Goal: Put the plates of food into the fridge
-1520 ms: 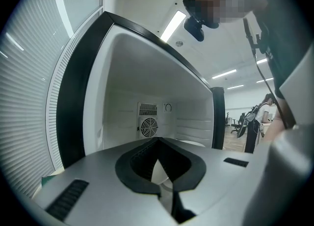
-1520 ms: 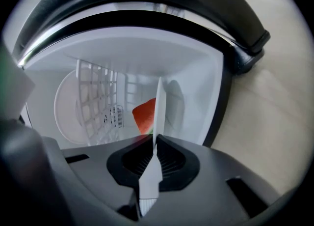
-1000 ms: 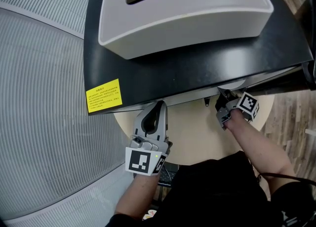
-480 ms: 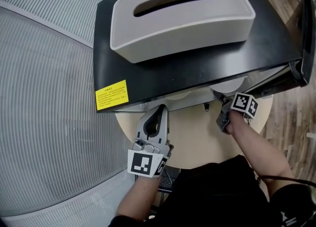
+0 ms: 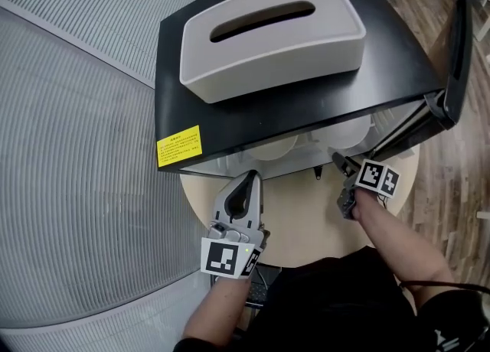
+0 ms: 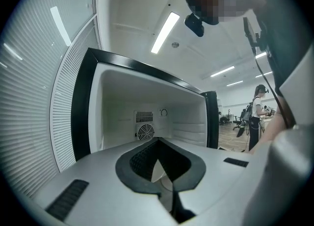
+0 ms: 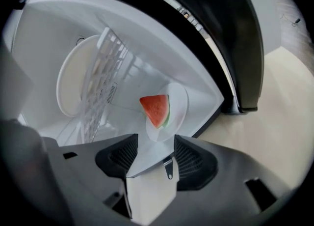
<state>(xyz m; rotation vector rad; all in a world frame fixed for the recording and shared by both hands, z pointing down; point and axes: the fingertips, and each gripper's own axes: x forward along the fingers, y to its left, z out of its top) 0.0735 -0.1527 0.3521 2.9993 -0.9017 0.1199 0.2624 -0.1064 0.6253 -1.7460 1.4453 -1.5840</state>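
The black mini fridge (image 5: 306,105) stands open on a round beige table (image 5: 306,216). Inside it, a white plate (image 7: 177,103) carrying a red watermelon wedge (image 7: 156,109) lies on the white floor near the opening. My right gripper (image 7: 156,140) is just in front of that plate. Its jaws have just been opening and now stand open, with nothing pressed between the pads. A second white plate (image 7: 68,80) sits deeper in, behind a wire rack (image 7: 105,85). My left gripper (image 5: 249,182) is shut and empty, pointing level at the fridge interior (image 6: 122,117).
A grey tissue box (image 5: 272,33) sits on the fridge top, and a yellow label (image 5: 178,148) is on its front edge. The fridge door (image 5: 453,52) hangs open at the right. A ribbed white wall (image 5: 69,151) runs along the left. A person (image 6: 257,117) stands far off.
The right gripper's jaws have opened and it has drawn back from under the fridge's top edge, rolling as it went. The left gripper has shifted slightly.
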